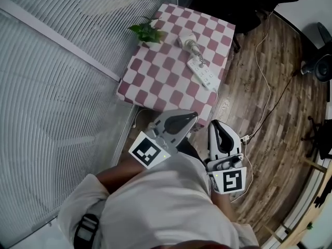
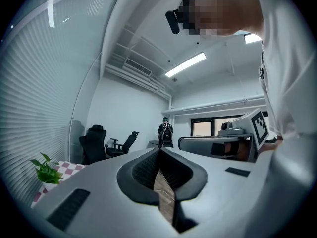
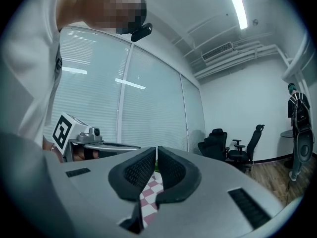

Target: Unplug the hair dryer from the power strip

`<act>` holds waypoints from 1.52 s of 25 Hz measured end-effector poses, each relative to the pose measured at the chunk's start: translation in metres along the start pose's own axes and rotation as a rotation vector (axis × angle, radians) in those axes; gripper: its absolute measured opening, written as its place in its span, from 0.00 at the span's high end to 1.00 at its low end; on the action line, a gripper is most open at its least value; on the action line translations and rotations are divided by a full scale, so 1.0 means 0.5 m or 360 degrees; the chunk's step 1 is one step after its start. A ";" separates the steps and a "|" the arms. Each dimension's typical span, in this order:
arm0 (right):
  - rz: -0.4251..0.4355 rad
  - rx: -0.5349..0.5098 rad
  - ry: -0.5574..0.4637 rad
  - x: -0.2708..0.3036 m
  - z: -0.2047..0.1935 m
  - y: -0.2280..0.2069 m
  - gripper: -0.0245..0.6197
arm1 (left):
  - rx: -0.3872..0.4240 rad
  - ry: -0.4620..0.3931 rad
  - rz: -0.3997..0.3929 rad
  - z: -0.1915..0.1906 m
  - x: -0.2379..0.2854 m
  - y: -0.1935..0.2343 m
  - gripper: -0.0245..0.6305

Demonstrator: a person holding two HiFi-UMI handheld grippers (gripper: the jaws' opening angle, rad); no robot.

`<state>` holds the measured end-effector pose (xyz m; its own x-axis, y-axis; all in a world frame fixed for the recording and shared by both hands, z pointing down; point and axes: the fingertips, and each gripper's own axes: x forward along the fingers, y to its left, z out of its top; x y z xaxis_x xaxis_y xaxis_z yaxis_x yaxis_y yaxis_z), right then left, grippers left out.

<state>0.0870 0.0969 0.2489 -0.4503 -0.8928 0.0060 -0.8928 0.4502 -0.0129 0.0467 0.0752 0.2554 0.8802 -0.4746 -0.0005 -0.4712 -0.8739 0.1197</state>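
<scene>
A checkered table (image 1: 155,82) stands ahead of both grippers, well apart from them. The left gripper (image 1: 194,116) and right gripper (image 1: 214,123) sit side by side, each with jaws together and nothing between them. Farther ahead on the table lies the power strip (image 1: 203,74), with the hair dryer (image 1: 189,43) at its far end.

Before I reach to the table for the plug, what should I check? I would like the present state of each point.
1. Hair dryer and power strip both on the checked table: ok.
2. Dryer connected to the strip: cannot tell, too small.
3. Left gripper and right gripper empty: ok.
4. Jaws open for a grip: not ok, both shut.
5. Grippers near the strip: not ok, both are close to the body.
6. Potted plant apart from the strip: ok.
</scene>
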 end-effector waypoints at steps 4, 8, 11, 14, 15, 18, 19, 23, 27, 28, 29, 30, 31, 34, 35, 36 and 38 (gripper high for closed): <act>0.0020 0.0000 0.0005 0.016 -0.003 -0.053 0.91 | -0.0002 -0.0001 0.0012 0.002 0.056 0.012 0.92; 0.0045 0.0005 0.0008 0.035 -0.005 -0.096 0.91 | -0.0001 -0.0004 0.0033 0.001 0.101 0.028 0.92; 0.0064 0.0004 0.0022 0.049 -0.010 -0.121 0.91 | -0.0015 -0.0001 0.0057 -0.003 0.124 0.041 0.92; 0.0079 -0.0004 0.0029 0.061 -0.014 -0.136 0.91 | -0.0020 -0.0001 0.0071 -0.008 0.138 0.055 0.92; 0.0084 -0.0007 0.0031 0.064 -0.015 -0.139 0.91 | -0.0022 0.0001 0.0075 -0.010 0.140 0.058 0.92; 0.0089 -0.0007 0.0036 0.075 -0.021 -0.149 0.91 | -0.0019 0.0008 0.0084 -0.011 0.146 0.068 0.92; 0.0086 -0.0003 0.0038 0.079 -0.023 -0.153 0.91 | -0.0014 0.0012 0.0086 -0.011 0.148 0.071 0.92; 0.0069 -0.0005 0.0045 0.091 -0.029 -0.160 0.91 | -0.0017 0.0045 0.0083 -0.021 0.148 0.086 0.92; 0.0050 -0.0030 0.0040 0.115 -0.031 -0.163 0.91 | -0.0006 0.0073 0.0061 -0.033 0.151 0.110 0.92; 0.0042 -0.0036 0.0043 0.123 -0.033 -0.163 0.91 | -0.0003 0.0078 0.0056 -0.035 0.152 0.117 0.92; 0.0035 -0.0040 0.0050 0.130 -0.036 -0.164 0.91 | 0.0000 0.0080 0.0050 -0.036 0.153 0.125 0.92; 0.0028 -0.0043 0.0055 0.137 -0.039 -0.164 0.91 | 0.0006 0.0081 0.0044 -0.038 0.154 0.131 0.92; 0.0021 -0.0044 0.0053 0.144 -0.040 -0.164 0.91 | 0.0011 0.0087 0.0038 -0.039 0.154 0.138 0.92; 0.0007 -0.0025 0.0057 0.164 -0.050 -0.163 0.91 | 0.0013 0.0114 0.0020 -0.049 0.156 0.161 0.92; 0.0002 -0.0019 0.0061 0.171 -0.055 -0.163 0.91 | 0.0007 0.0122 0.0012 -0.053 0.157 0.169 0.92; -0.0005 -0.0019 0.0067 0.178 -0.059 -0.164 0.91 | 0.0003 0.0131 0.0002 -0.058 0.158 0.176 0.92; -0.0019 -0.0028 0.0078 0.191 -0.066 -0.167 0.91 | 0.0014 0.0153 -0.0018 -0.066 0.161 0.191 0.92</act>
<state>0.1181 -0.0256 0.2836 -0.4393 -0.8966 0.0549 -0.8979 0.4403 0.0053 0.0747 -0.0429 0.2995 0.8868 -0.4527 0.0936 -0.4611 -0.8803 0.1117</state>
